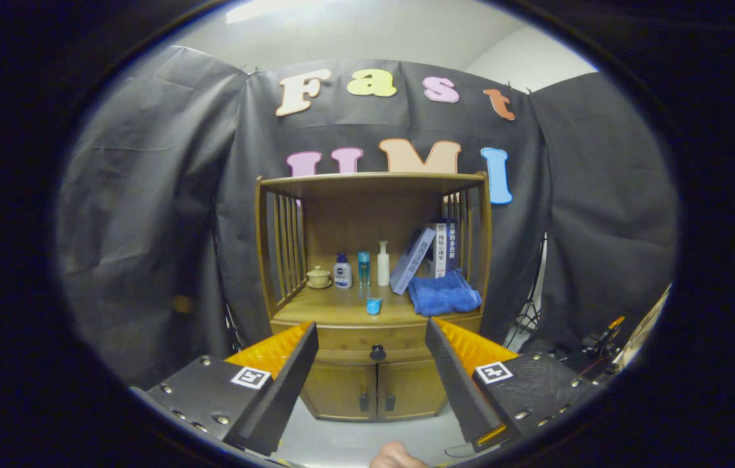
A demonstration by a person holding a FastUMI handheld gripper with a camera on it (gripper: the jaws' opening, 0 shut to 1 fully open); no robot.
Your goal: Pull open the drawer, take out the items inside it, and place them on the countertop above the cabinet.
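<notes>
Draped black cloth backs a slatted wooden cabinet (372, 286), its round-knobbed drawer (377, 338) seemingly closed beyond the gripper's (372, 338) wide, empty jaws.

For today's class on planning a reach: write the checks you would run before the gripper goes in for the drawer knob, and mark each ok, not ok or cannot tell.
1. Drawer shut, knob in plain sight: ok.
2. Gripper open, fingers spread wide with nothing between them: ok.
3. Knob lined up in the gap between the fingers: ok.
4. Fingers at the knob: not ok, it lies well beyond them.
5. Bare spot on the countertop between cup and blue towel: ok.
6. Drawer contents: cannot tell.
</notes>
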